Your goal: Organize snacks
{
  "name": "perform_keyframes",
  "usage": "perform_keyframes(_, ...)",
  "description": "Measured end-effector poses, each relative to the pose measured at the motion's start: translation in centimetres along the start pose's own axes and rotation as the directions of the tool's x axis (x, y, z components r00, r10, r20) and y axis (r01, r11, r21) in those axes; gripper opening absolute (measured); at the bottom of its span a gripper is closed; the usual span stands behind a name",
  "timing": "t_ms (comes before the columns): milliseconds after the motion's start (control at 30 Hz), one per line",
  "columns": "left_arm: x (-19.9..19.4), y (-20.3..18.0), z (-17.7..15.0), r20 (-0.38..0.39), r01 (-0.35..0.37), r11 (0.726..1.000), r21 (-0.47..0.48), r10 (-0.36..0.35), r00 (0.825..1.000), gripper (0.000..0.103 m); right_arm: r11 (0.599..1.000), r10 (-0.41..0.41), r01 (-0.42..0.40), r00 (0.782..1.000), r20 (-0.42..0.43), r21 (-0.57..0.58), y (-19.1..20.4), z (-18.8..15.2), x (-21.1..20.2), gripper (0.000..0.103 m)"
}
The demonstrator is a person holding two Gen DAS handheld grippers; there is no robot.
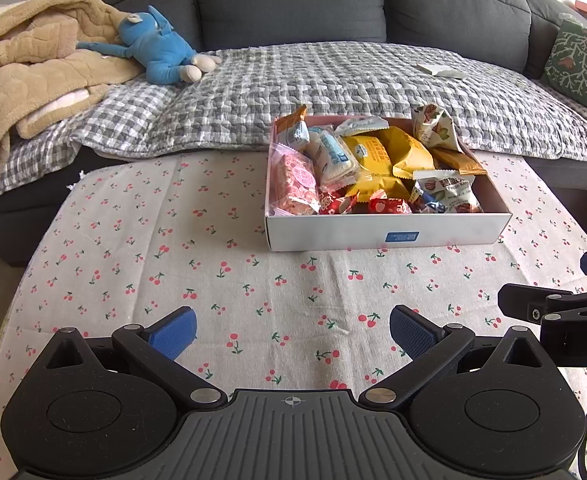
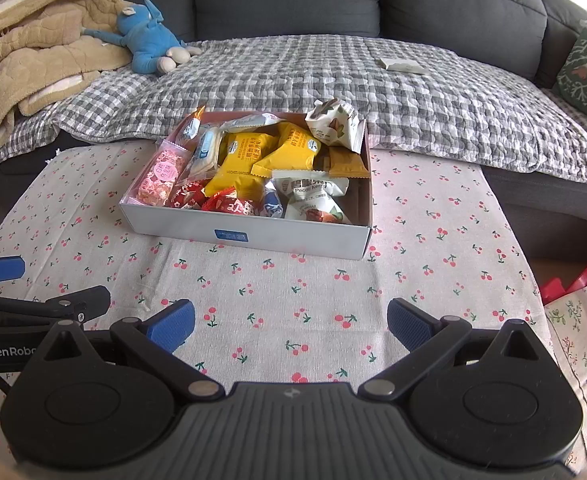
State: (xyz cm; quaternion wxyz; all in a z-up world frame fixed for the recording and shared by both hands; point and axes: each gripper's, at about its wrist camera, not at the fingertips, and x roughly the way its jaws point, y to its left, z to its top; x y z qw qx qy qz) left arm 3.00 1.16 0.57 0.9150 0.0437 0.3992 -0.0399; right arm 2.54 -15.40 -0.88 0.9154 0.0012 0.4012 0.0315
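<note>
The left tool (image 1: 292, 330) hovers low over the counter (image 1: 221, 288), its two blue-padded fingers spread wide with nothing between them. The right tool (image 2: 291, 326) hovers beside it in the same released state, also gripping nothing. Each view catches the other tool at its edge: the right one at the far right of the left view, the left one at the far left of the right view.

Ahead of both, well apart from the fingers, a shallow white box (image 1: 385, 234) sits on the cherry-print cloth, near the counter's far edge. It is full of snacks: two yellow packets (image 2: 245, 160), two white nut packets (image 2: 313, 196), one pink bar (image 2: 159, 178), and several red-wrapped candies (image 2: 229, 204) at the front.

Behind the counter is a grey sofa (image 1: 289, 0) with a checked cover, one blue plush toy (image 1: 155, 48) and one tan blanket (image 1: 29, 68).

Only the right view shows a floral bag (image 2: 577, 344) and something red on the floor to the right.
</note>
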Motion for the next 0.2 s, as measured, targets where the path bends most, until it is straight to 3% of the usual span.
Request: perform_keyframes(200,-0.03,0.02,-0.02,0.003,-0.003,1.000,0.002,0.003,1.000,0.103,1.000,-0.001,0.001,1.000,0.000,0.000,-0.01,0.01,0.00,0.103)
